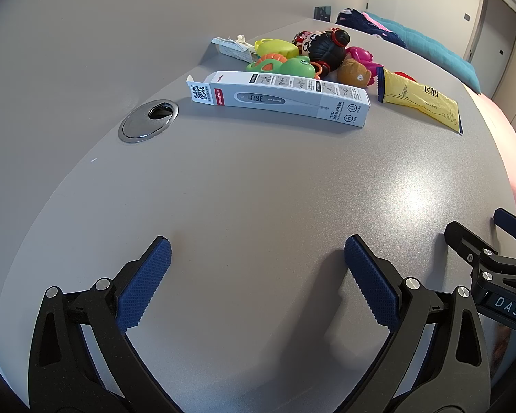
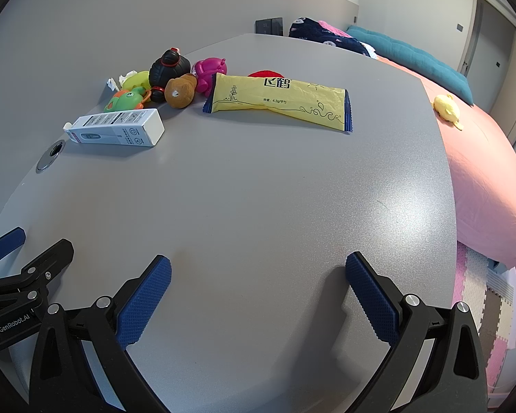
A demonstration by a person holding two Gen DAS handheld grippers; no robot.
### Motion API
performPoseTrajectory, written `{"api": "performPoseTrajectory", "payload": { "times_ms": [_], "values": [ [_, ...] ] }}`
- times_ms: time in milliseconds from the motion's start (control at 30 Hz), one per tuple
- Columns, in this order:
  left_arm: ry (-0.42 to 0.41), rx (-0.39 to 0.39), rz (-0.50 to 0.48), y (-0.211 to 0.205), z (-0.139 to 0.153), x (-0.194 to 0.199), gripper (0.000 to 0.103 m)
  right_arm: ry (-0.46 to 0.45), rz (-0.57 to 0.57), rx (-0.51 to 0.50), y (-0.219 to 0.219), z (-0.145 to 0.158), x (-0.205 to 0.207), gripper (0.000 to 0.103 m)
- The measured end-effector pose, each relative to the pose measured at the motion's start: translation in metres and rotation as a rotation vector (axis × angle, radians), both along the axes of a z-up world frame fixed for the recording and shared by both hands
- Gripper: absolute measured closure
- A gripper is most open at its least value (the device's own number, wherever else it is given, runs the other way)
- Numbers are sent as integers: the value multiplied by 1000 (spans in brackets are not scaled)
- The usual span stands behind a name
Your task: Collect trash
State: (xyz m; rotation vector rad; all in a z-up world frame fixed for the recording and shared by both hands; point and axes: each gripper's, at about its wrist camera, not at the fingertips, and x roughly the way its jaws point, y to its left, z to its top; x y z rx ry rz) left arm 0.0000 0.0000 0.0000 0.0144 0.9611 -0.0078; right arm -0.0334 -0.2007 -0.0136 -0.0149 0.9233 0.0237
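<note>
- The desk (image 2: 258,189) has a grey matt surface with fine speckles.
- The grommet (image 1: 148,121) is shiny metal.
- The thermometer box (image 1: 285,98) is smooth printed cardboard.
- The yellow wrapper (image 2: 282,101) is thin, wrinkled plastic film.
- The fingers (image 1: 144,285) carry rough, dotted blue pads.

- A red thing (image 2: 265,73) shows only as a sliver behind the yellow wrapper (image 2: 278,99); its kind cannot be told.
- The wrapper's small print is too fine to read.
- The crumpled tissue (image 2: 113,83), far beyond the wrapper behind the toy pile (image 2: 170,79), is mostly hidden.
- The left gripper (image 2: 3,258) is cut by the picture's left edge, far from the wrapper.
</note>
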Motion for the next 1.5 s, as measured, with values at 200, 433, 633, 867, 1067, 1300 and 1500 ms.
{"api": "performPoseTrajectory", "payload": {
  "times_ms": [200, 433, 633, 867, 1067, 1300, 1500],
  "values": [
    [0, 0, 0, 0, 0, 0, 6, 0, 0, 0, 0, 0, 0, 2],
    [0, 0, 0, 0, 0, 0, 6, 0, 0, 0, 0, 0, 0, 2],
    [0, 0, 0, 0, 0, 0, 6, 0, 0, 0, 0, 0, 0, 2],
    [0, 0, 0, 0, 0, 0, 6, 0, 0, 0, 1, 0, 1, 2],
    [0, 0, 0, 0, 0, 0, 6, 0, 0, 0, 1, 0, 2, 2],
    [0, 0, 2, 0, 0, 0, 6, 0, -1, -1, 1, 0, 1, 2],
    [0, -1, 2, 0, 0, 0, 6, 0, -1, 2, 1, -1, 3, 2]
  ]
}}
